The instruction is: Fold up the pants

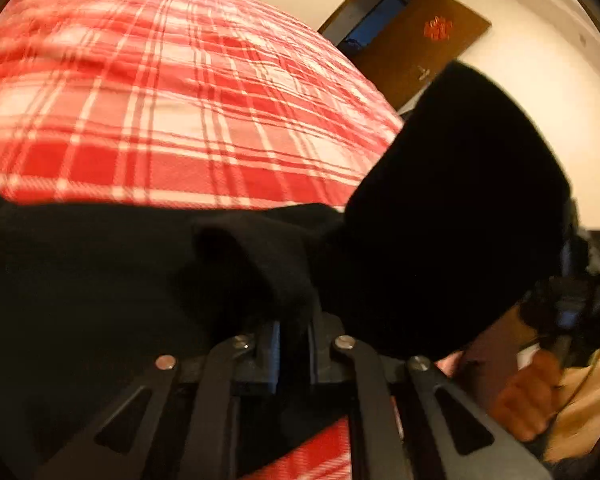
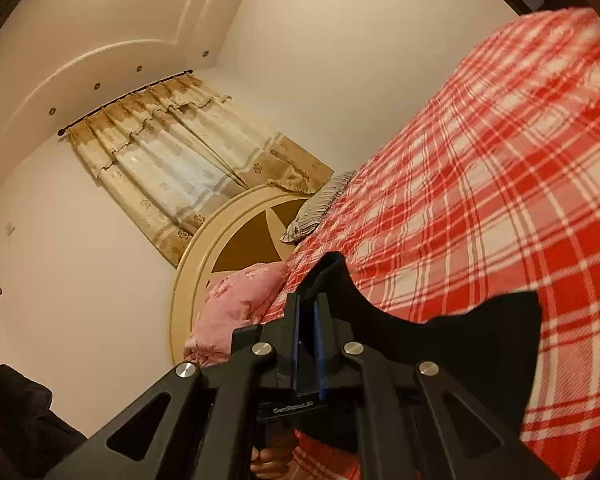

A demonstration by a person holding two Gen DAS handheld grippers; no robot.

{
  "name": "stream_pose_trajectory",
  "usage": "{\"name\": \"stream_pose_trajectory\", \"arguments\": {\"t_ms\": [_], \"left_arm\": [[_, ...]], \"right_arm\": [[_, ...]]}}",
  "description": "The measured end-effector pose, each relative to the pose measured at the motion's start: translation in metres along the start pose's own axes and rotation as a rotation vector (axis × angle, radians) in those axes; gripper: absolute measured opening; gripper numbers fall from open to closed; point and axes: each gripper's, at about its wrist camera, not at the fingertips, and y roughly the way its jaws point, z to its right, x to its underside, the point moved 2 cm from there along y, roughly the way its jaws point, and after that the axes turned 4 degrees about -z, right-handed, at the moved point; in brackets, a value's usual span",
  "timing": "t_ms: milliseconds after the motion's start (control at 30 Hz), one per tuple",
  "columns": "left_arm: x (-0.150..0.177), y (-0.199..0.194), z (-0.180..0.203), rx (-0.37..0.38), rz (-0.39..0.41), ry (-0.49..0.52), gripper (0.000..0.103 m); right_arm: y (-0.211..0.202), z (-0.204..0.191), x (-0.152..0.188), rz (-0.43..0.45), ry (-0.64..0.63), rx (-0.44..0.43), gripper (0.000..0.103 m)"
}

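Each hand-held gripper, left (image 1: 294, 320) and right (image 2: 309, 312), is clamped on the black pants (image 1: 440, 208) above the plaid bed (image 1: 160, 100).

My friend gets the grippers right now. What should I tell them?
Left gripper: shut on the black pants, bunched at its fingers.
Right gripper: shut on another edge of the pants, lifted above the bed.
The pants hang between the two grippers over the red plaid bedspread; part droops and part is raised.
Done: both ends are gripped and lifted. No neat fold shows yet.
Left: probably lay the pants flat on the bedspread, bring the held edges together, smooth, then let go.
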Motion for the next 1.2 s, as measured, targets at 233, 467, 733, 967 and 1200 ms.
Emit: {"name": "stream_pose_trajectory", "arguments": {"t_ms": [233, 467, 733, 967, 1200], "left_arm": [[0.000, -0.040, 0.011, 0.027, 0.038, 0.015, 0.011], [0.010, -0.050, -0.040, -0.089, -0.031, -0.025, 0.015], [0.007, -0.076, -0.064, -0.185, 0.018, -0.023, 0.064], [0.002, -0.135, -0.093, -0.352, 0.175, -0.067, 0.067], [-0.002, -0.097, -0.044, -0.320, 0.205, 0.106, 0.067]], "right_arm": [[0.001, -0.035, -0.022, -0.016, -0.105, -0.019, 0.007], [0.031, -0.054, -0.013, -0.103, -0.159, -0.045, 0.007], [0.122, -0.008, 0.079, -0.354, -0.069, -0.024, 0.007], [0.123, -0.001, 0.092, -0.416, -0.079, 0.013, 0.008], [0.072, 0.012, 0.036, -0.206, -0.271, 0.458, 0.008]]}}
